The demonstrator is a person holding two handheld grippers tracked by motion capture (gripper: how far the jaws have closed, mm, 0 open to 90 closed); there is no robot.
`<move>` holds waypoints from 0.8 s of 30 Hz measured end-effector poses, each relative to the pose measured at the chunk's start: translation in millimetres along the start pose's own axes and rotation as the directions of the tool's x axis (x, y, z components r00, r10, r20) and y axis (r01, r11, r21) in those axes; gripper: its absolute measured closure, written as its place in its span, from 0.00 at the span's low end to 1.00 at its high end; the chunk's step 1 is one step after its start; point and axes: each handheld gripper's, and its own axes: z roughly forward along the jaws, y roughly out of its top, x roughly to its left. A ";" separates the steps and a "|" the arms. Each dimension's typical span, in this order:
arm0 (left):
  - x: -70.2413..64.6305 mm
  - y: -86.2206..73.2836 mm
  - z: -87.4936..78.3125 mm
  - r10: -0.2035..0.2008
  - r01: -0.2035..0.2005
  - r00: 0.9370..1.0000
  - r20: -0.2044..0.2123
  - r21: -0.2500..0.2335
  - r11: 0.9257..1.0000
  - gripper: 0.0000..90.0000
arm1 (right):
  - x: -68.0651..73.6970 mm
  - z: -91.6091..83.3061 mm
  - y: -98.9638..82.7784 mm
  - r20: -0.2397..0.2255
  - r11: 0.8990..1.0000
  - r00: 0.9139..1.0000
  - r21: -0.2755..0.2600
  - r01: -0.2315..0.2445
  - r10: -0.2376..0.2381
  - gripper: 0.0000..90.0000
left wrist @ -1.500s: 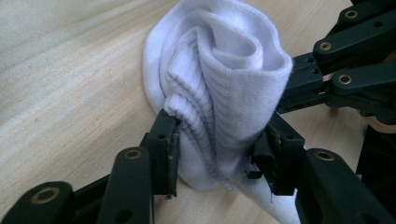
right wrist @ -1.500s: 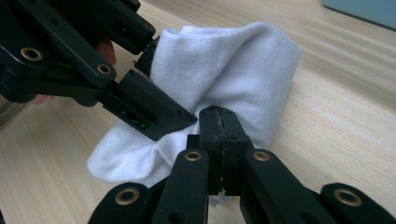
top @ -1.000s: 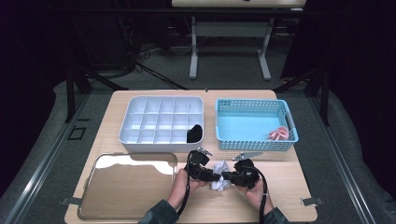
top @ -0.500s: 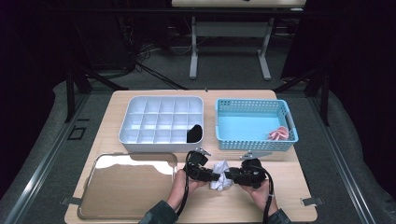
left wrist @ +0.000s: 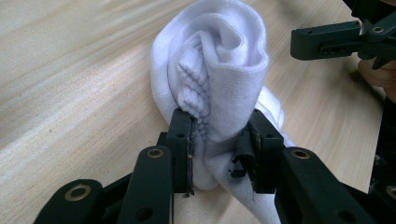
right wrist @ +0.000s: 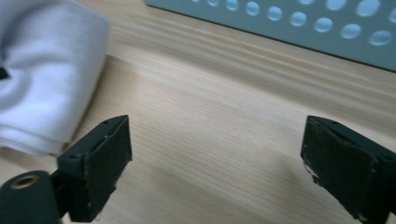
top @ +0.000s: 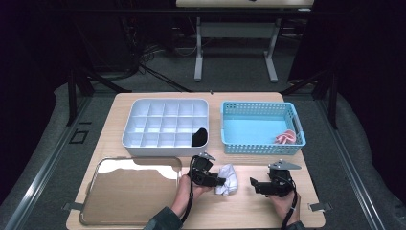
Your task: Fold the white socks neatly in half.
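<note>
Clutter around the work is sparse: a white compartment tray (top: 165, 125) sits at the far left of the table (top: 249, 206), with a black item (top: 199, 137) in its near right cell, and a blue basket (top: 261, 127) stands just beside it to the right, holding a pink item (top: 286, 138) in its near right corner. A shiny metal tray (top: 131, 189) lies at the near left, close to the left hand. Nothing stands between the two grippers but bare wood.

The white rolled sock (top: 227, 179) lies on the table's near middle, in front of the gap between tray and basket. The left gripper (top: 218, 181) pinches its lower end; in the left gripper view the pads press in on both sides of the sock (left wrist: 219, 79). From there its long axis runs away from the jaws, rolled end and ribbed cuff pointing outward.

The right gripper (top: 253, 184) sits apart to the right, jaws just spread wide with nothing between them, only table; the sock (right wrist: 46, 74) shows off to one side.
</note>
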 end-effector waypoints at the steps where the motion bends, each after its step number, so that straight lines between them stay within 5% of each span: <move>1: 0.2 -0.2 -0.5 0.004 -0.004 1.000 0.006 -0.002 1.000 0.75 | -1.4 0.8 -1.2 0.009 1.000 1.000 0.004 0.006 -0.006 0.06; 14: -0.4 -3.7 -7.9 0.017 -0.017 1.000 -0.013 -0.037 0.999 0.77 | -11.2 7.7 -7.8 0.091 1.000 0.996 0.009 0.021 -0.022 0.05; 24: -1.5 -5.7 -18.8 0.028 -0.030 0.999 -0.021 -0.084 0.996 0.80 | -10.2 10.2 -8.0 0.101 1.000 0.995 0.011 0.024 -0.025 0.05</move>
